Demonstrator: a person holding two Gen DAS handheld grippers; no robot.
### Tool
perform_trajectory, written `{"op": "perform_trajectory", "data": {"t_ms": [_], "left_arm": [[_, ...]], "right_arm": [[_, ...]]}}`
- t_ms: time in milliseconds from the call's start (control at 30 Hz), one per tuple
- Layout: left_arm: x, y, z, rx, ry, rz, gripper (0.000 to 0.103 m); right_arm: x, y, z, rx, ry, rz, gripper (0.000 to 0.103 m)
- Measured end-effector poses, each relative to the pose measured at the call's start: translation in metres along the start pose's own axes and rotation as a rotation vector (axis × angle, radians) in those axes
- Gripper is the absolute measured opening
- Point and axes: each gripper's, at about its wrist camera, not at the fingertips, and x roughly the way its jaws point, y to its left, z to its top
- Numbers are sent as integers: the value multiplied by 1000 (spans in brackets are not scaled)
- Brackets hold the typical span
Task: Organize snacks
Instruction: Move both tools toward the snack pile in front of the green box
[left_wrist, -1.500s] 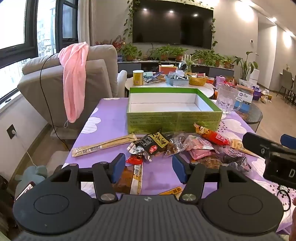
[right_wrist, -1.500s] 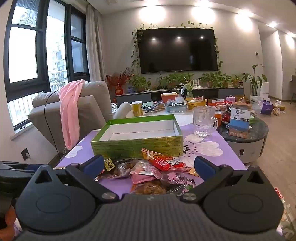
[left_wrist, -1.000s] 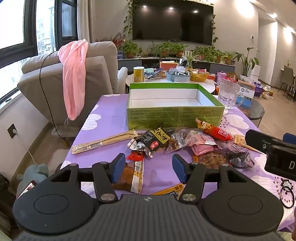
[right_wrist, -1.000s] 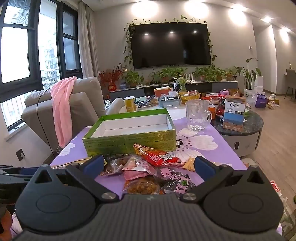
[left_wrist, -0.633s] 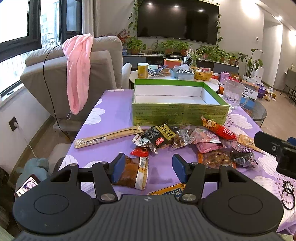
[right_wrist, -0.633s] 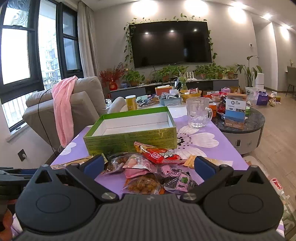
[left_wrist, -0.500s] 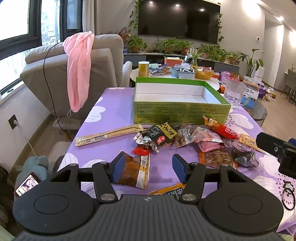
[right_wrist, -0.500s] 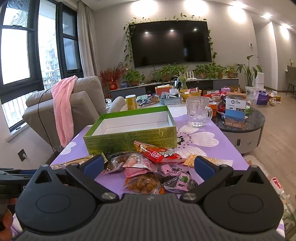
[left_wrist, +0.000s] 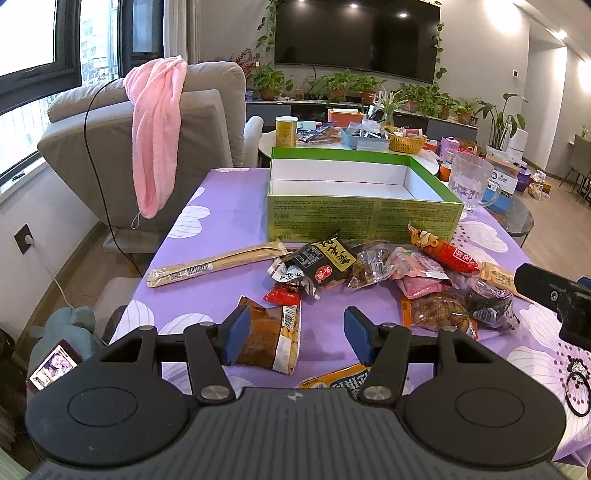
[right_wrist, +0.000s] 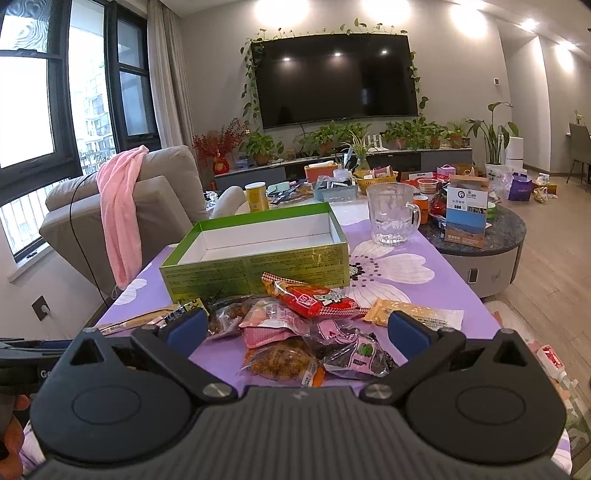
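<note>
A green box (left_wrist: 364, 218) with a white inside stands open at the middle of the table (left_wrist: 229, 206), which wears a purple flowered cloth; all places here are given from that box. To its left and nearer the camera, a long tan stick packet (left_wrist: 216, 263) lies flat on the cloth, well apart from the box. Just in front of the box's near wall the snack packets are heaped: a black packet with a yellow label (left_wrist: 325, 264), a clear bag of brown pieces (left_wrist: 369, 267), a pink packet (left_wrist: 419, 277) and a red packet (left_wrist: 445, 251) whose end almost touches the box's front. Nearer than the heap lies a brown and white packet (left_wrist: 271, 338).

The left gripper (left_wrist: 291, 330) hangs over the near edge of the table, its jaws apart with nothing between them; the brown and white packet lies on the cloth beneath its left finger (left_wrist: 234, 328).

The right gripper (right_wrist: 295, 332) stands in front of the box too, jaws spread wide and empty, above a bag of brown snacks (right_wrist: 284, 360) and a dark packet (right_wrist: 356, 356). Right of the box and just beyond its far corner stands a clear glass mug (right_wrist: 391, 214).
</note>
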Motion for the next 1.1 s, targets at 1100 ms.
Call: {"op": "perform_trajectory", "data": {"t_ms": [1100], "left_arm": [[13,3,-2,14,35,-16,53]], "right_arm": [[10,3,-4,0,42,-5,62]]}}
